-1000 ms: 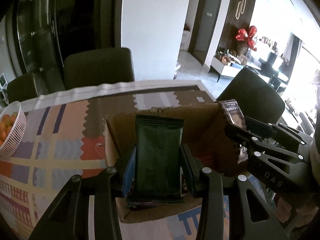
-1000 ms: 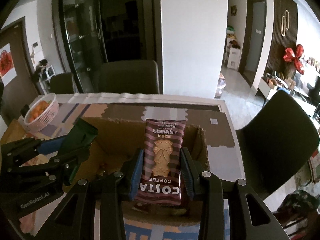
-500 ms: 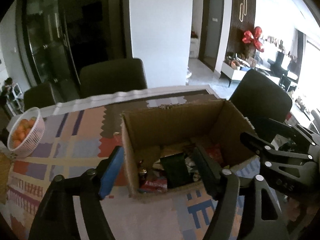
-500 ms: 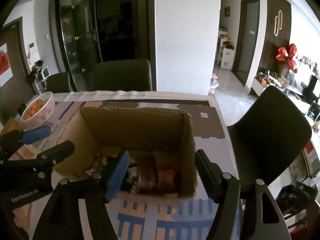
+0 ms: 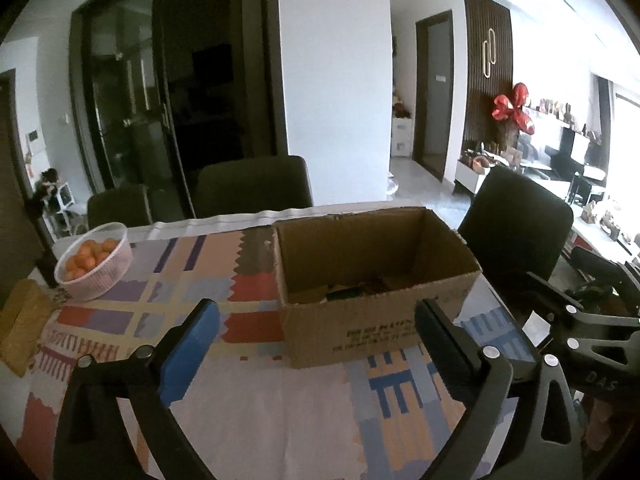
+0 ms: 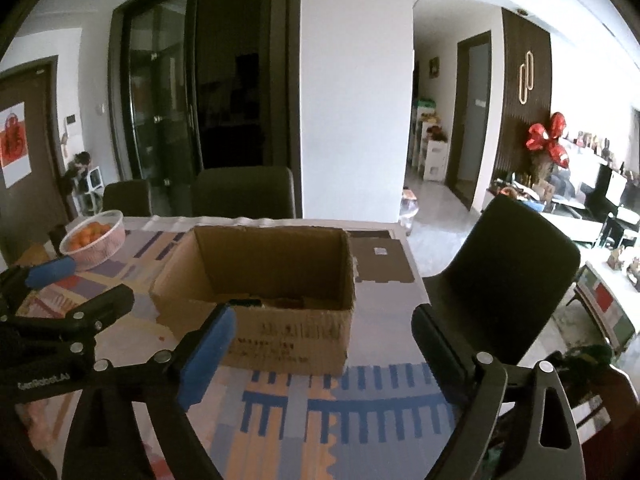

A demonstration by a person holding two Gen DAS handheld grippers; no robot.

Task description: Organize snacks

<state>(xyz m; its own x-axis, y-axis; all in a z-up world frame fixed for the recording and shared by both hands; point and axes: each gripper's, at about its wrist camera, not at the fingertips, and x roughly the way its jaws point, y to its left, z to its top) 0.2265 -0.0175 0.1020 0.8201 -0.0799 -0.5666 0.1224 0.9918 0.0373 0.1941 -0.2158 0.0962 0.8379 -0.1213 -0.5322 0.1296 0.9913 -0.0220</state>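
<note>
An open cardboard box (image 5: pixel 360 248) (image 6: pixel 280 256) stands on the patterned tablecloth, with snack packets low inside it. Only the top of a dark green packet (image 5: pixel 344 292) (image 6: pixel 248 302) shows over the near wall. My left gripper (image 5: pixel 316 320) hangs in front of the box, back from its near wall. Its jaws are opening wide and nothing is between them. My right gripper (image 6: pixel 324 320) is likewise back from the box, jaws opening and empty. Each gripper also shows at the edge of the other's view, the right gripper (image 5: pixel 560 320) and the left gripper (image 6: pixel 86 282).
A white bowl of oranges (image 5: pixel 96 264) (image 6: pixel 94 238) sits at the table's far left, with a yellow block (image 5: pixel 24 324) nearer. Dark chairs (image 5: pixel 252 184) stand behind the table and a black chair (image 6: pixel 512 264) at its right end. Bare tablecloth (image 5: pixel 260 408) lies before the box.
Both grippers let go of their packets, the green one and the striped coffee one, which now lie in the box. Both pulled back from the box and rose slightly, jaws spreading wide.
</note>
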